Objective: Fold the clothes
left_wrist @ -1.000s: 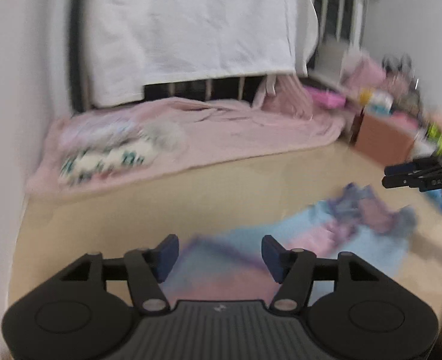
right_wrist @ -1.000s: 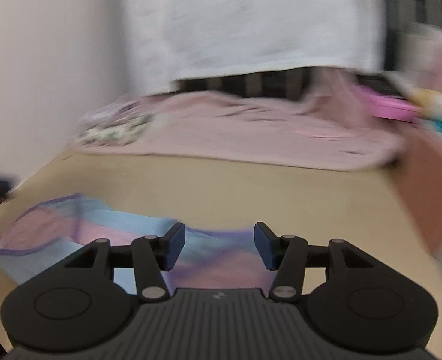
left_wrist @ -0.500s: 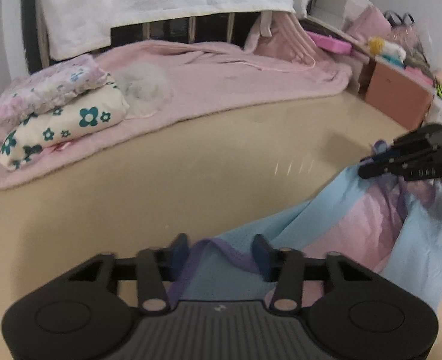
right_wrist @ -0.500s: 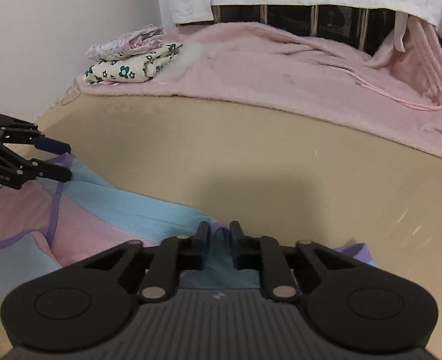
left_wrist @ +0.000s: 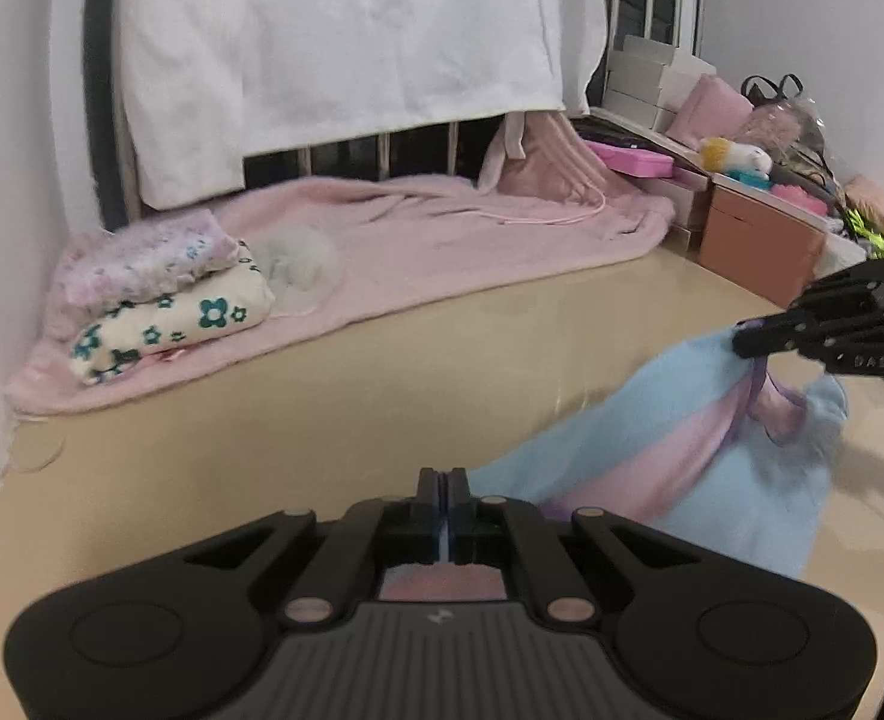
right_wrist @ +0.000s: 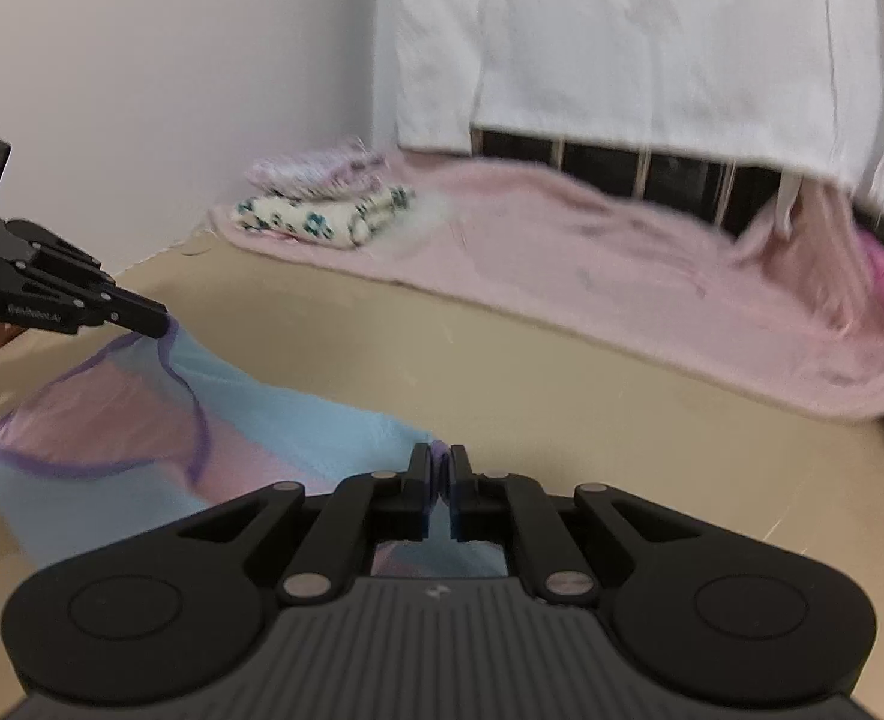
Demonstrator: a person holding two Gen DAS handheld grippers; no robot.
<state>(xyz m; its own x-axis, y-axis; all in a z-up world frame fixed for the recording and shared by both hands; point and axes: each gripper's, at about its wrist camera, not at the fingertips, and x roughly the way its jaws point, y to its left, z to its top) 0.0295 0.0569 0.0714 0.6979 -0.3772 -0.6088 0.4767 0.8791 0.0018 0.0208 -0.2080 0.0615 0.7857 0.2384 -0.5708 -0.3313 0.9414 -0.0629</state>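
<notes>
Now, both grippers had the garment [left_wrist: 670,468]. It was a thin, light thing in blue and pink bands with purple trim, and it hung slack between them over the tan surface [left_wrist: 321,396], so it looked soft and floppy, with no stiffness to hold a shape by itself. Cloth like that would likely sag, bunch and slide, so the sound place to take it seemed to be the trimmed edges and corners, where the hem gives the fingers something to bite.

That was where the grips sat. The left gripper [left_wrist: 443,483] was pinched tight on a sliver of the blue edge, fabric showing between its closed fingers and pink cloth visible just beneath them. From the right wrist view it [right_wrist: 153,318] held the purple-trimmed rim, and the garment [right_wrist: 297,420] sloped down and away from it. The right gripper [right_wrist: 438,468] was likewise clamped on the cloth, a purple bit peeking out at its tips; seen from the left wrist, it [left_wrist: 748,342] gripped the far upper edge while the body drooped below.

So the garment lay stretched between the two, its lower part seemingly touching or just above the surface, though the blur made that hard to call. Well behind it a folded stack [left_wrist: 165,294] rested on a pink blanket [left_wrist: 442,228].
</notes>
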